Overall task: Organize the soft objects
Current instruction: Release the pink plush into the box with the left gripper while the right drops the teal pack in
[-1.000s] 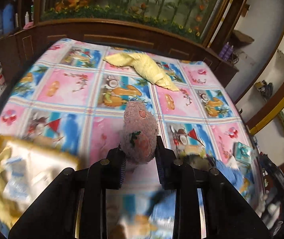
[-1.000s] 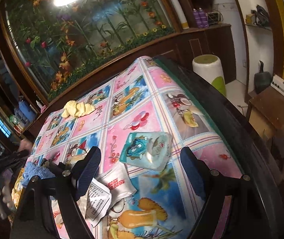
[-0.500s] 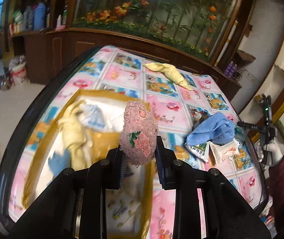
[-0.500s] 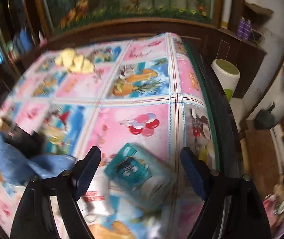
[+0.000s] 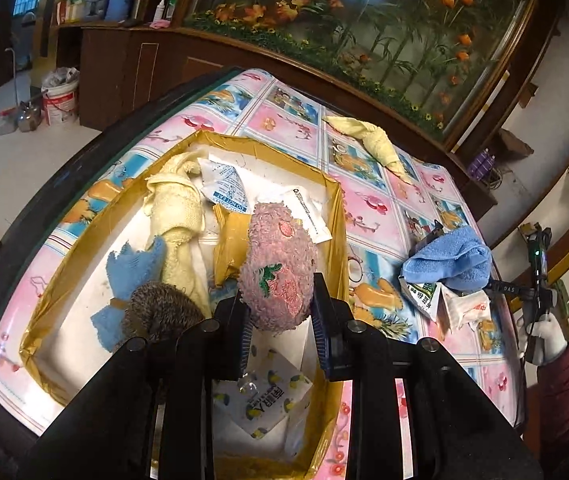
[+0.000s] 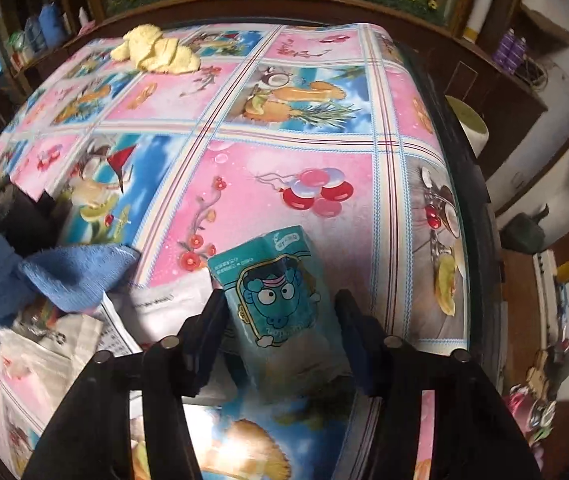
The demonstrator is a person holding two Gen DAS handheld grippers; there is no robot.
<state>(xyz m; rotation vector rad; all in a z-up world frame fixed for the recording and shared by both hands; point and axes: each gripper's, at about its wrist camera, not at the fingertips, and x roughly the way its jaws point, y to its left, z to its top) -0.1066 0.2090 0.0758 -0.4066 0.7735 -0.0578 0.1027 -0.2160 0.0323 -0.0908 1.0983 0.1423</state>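
Left gripper (image 5: pixel 280 322) pinches a pink fuzzy plush (image 5: pixel 278 268) between its pads, held above the near right part of a tape-edged cardboard box (image 5: pixel 336 216). In the box: a cream knit cloth (image 5: pixel 178 210), a blue rag (image 5: pixel 132 268), a brown fuzzy ball (image 5: pixel 160 308) and paper packets. Right gripper (image 6: pixel 280 332) is spread, its fingers flanking a teal tissue pack (image 6: pixel 280 296) lying on the cartoon tablecloth (image 6: pixel 276 168); left finger close, contact unclear. A blue towel (image 6: pixel 68 276) lies to the left; a yellow cloth (image 6: pixel 154 50) at far left.
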